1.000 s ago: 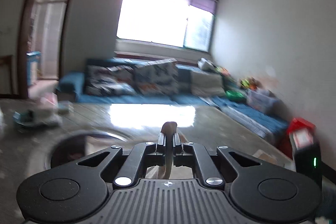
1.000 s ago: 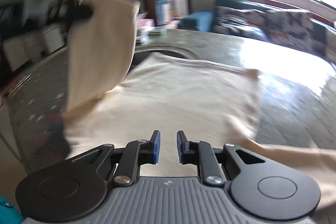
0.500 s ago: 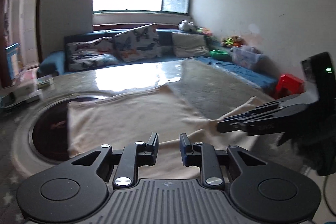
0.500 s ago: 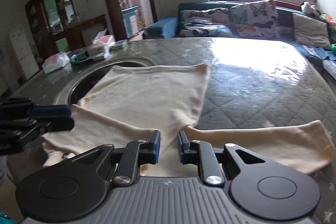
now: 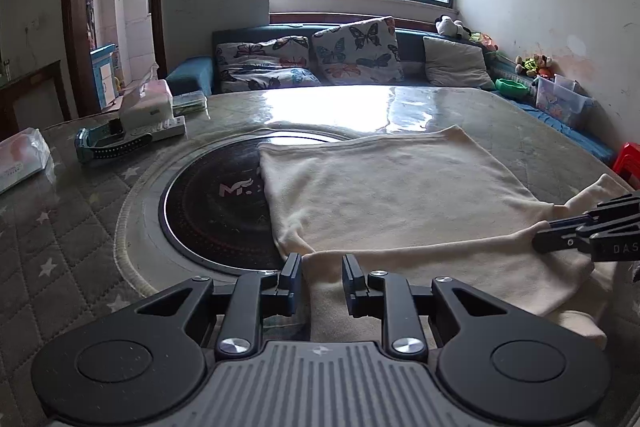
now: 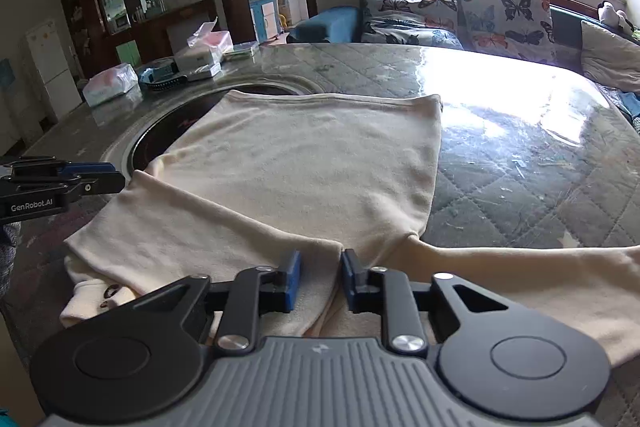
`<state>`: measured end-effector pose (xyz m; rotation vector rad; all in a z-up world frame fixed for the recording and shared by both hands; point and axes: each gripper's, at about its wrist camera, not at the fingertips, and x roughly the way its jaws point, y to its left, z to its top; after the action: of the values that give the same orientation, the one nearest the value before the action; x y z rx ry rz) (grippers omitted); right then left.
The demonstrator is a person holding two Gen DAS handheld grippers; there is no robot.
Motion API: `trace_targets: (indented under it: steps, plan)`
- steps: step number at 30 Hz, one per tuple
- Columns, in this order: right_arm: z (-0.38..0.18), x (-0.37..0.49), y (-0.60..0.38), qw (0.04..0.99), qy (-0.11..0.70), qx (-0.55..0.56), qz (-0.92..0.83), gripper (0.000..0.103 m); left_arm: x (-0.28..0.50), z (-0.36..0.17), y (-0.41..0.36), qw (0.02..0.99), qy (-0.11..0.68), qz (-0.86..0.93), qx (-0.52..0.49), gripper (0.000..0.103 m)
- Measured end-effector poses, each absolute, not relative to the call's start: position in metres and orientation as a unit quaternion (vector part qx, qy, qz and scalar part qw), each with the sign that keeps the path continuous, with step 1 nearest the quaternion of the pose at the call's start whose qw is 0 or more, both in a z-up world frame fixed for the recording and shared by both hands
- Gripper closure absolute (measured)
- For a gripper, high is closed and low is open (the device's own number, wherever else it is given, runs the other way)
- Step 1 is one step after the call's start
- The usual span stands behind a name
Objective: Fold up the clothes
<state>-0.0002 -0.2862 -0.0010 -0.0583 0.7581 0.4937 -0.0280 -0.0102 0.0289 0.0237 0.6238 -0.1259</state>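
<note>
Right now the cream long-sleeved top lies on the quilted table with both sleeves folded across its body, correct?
Not quite. Only one sleeve is folded across the cream top; the other sleeve still stretches out sideways over the quilted table, as the right wrist view shows.

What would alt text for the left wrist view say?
A cream garment lies flat on a quilted table, partly covering a dark round inset. The left hand-held gripper is open over its near edge.
</note>
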Motion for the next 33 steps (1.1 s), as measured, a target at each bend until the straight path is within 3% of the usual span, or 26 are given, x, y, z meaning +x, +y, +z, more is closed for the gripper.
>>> trace_targets:
  steps: [7,11,17,26,29,33]
  plan:
    - [0.005,0.002,-0.285,0.902,0.358,-0.031,0.238,0.094,-0.018,0.016,-0.014,0.948,0.312,-0.065,0.023,0.081]
    - [0.007,0.003,-0.284,0.905,0.354,-0.030,0.237,0.095,-0.021,0.015,-0.013,0.951,0.302,-0.063,0.026,0.098]
    - [0.020,-0.001,-0.283,0.913,0.330,-0.018,0.240,0.097,-0.031,0.025,0.003,0.959,0.277,-0.052,-0.022,0.103]
    - [0.012,0.003,-0.280,0.908,0.342,-0.022,0.240,0.092,-0.037,0.031,0.007,0.959,0.275,-0.074,-0.005,0.099]
    - [0.010,0.000,-0.282,0.908,0.343,-0.028,0.237,0.080,-0.033,0.030,-0.006,0.958,0.268,-0.092,0.032,0.093]
    - [0.006,0.000,-0.283,0.907,0.350,-0.034,0.234,0.079,-0.020,0.020,-0.014,0.952,0.282,-0.101,0.062,0.093]
